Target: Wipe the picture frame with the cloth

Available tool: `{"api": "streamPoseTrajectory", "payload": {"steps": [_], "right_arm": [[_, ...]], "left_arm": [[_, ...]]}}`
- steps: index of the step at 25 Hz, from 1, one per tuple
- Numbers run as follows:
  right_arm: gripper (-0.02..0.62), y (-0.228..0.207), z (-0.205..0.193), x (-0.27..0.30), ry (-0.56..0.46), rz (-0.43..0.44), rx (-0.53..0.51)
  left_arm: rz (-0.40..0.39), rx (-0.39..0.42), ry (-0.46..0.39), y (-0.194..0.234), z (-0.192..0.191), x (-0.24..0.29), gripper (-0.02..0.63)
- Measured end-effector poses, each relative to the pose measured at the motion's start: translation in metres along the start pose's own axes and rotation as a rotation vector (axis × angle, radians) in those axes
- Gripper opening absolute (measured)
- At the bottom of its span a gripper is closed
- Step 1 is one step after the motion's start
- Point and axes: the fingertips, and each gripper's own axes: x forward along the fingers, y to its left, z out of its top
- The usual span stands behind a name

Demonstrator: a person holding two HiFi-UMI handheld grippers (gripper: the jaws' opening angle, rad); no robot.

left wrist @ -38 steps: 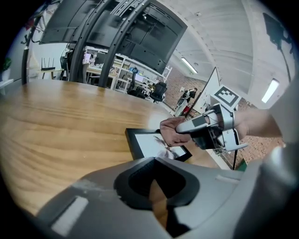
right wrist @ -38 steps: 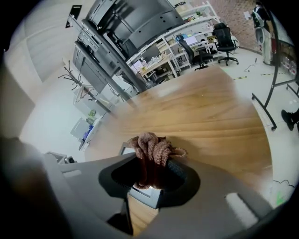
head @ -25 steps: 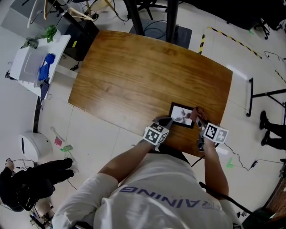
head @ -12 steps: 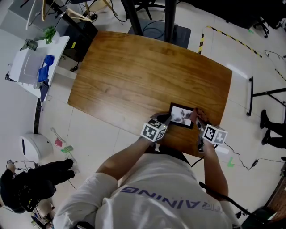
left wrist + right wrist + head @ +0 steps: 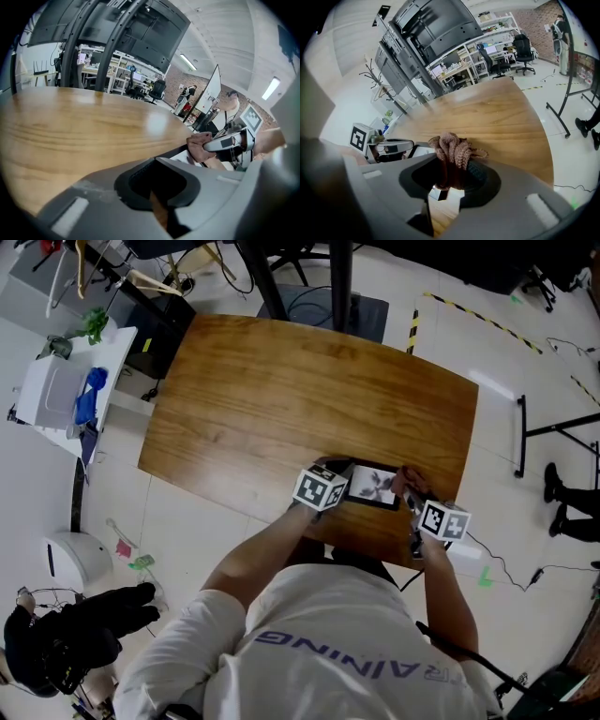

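Head and gripper views of a person standing at a wooden table (image 5: 281, 399) with one gripper in each hand. The picture frame (image 5: 373, 486), black-bordered around a pale print, lies flat on the right part of the tabletop near the edge closest to the person. The left gripper (image 5: 157, 187) points at the frame's left end. Its jaws are drawn together to a thin slit through which only wood grain shows, and nothing can be made out between them. The frame's dark edge emerges just past its tips, but contact cannot be confirmed. The right gripper (image 5: 450, 178) is clamped on the cloth (image 5: 452, 150), a brown knitted piece bunched into a knot that rises above the jaws. In the head view this bundle sits over the frame's right end, so the two grippers flank the frame with their marker cubes just outside it. A white side table (image 5: 56, 390) stands on the pale floor, well apart from the wooden table's far left corner.
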Motion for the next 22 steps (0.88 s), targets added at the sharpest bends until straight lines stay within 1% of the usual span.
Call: {"api": "streamPoseTrajectory", "payload": {"steps": [4, 6, 7, 9, 11, 13, 14, 17, 19, 22], "right_arm": [[0.123, 0.001, 0.001, -0.002, -0.005, 0.0, -0.004], [0.123, 0.014, 0.005, -0.005, -0.008, 0.027, -0.032], [0.123, 0.027, 0.007, -0.006, -0.007, 0.056, -0.048], [0.122, 0.058, 0.009, -0.001, 0.008, 0.142, -0.056], [0.123, 0.086, 0.001, 0.01, 0.047, 0.227, -0.015], [0.123, 0.103, -0.014, 0.024, 0.106, 0.276, 0.034], [0.123, 0.109, -0.021, 0.031, 0.137, 0.287, 0.043], [0.122, 0.117, -0.038, 0.048, 0.21, 0.284, 0.022], [0.122, 0.12, -0.042, 0.054, 0.227, 0.286, 0.019], [0.123, 0.12, -0.041, 0.059, 0.225, 0.288, 0.029]], "left_arm": [[-0.017, 0.007, 0.013, 0.0, 0.001, 0.003, 0.006], [-0.021, 0.007, 0.016, -0.001, 0.001, 0.003, 0.008], [-0.023, 0.005, 0.015, -0.001, 0.001, 0.004, 0.006], [-0.026, 0.0, 0.011, -0.001, 0.001, 0.003, 0.006], [-0.03, 0.0, 0.011, 0.0, 0.0, 0.003, 0.008], [-0.036, 0.0, 0.012, 0.0, -0.001, 0.003, 0.006], [-0.04, -0.006, 0.013, 0.0, -0.001, 0.003, 0.006], [-0.056, -0.032, 0.025, 0.001, 0.0, 0.003, 0.006], [-0.067, -0.038, 0.034, 0.001, 0.0, 0.003, 0.006], [-0.073, -0.042, 0.034, 0.002, 0.0, 0.003, 0.006]]}}
